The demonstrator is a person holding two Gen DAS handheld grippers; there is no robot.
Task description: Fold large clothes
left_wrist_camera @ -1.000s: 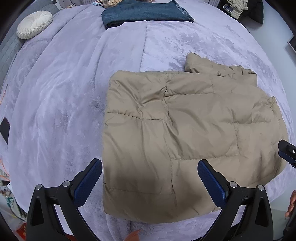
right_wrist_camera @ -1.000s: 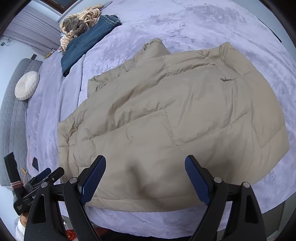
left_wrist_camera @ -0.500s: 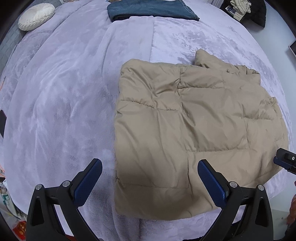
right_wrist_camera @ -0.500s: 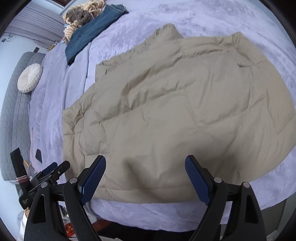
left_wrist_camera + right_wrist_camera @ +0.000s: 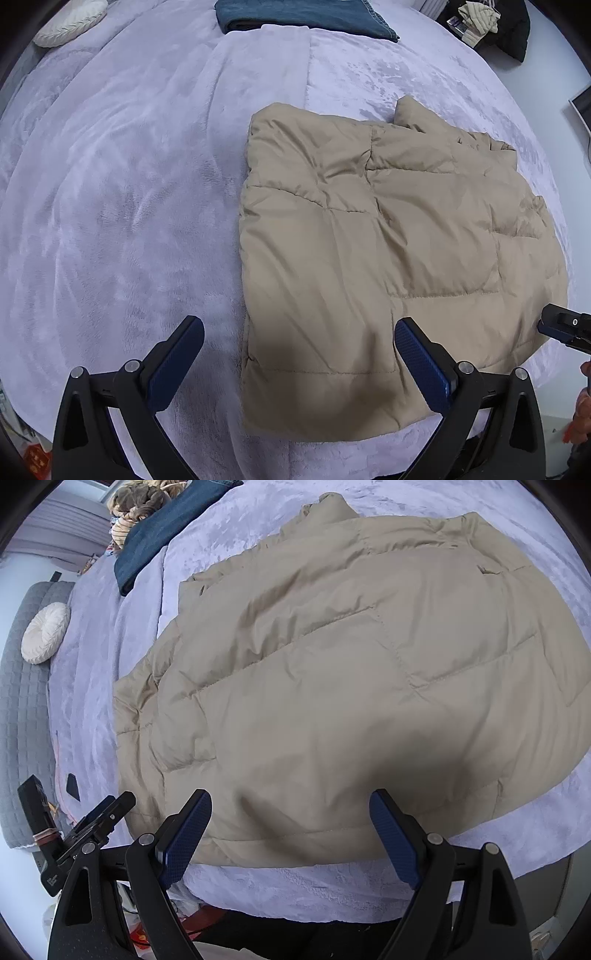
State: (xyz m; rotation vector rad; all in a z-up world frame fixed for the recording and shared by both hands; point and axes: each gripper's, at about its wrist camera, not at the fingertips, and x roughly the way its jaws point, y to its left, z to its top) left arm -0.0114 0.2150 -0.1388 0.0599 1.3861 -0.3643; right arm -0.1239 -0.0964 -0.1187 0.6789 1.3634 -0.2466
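Currently, a tan quilted jacket [image 5: 391,258] is spread flat on the lavender bed [image 5: 129,203]. Both the left hand-held gripper [image 5: 299,354] and right hand-held gripper [image 5: 290,827] are held apart at 6 o'clock, gripping nothing.

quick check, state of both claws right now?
Left claw: open, holding nothing, above the near edge of the tan puffer jacket.
Right claw: open, holding nothing, above the jacket's near hem.
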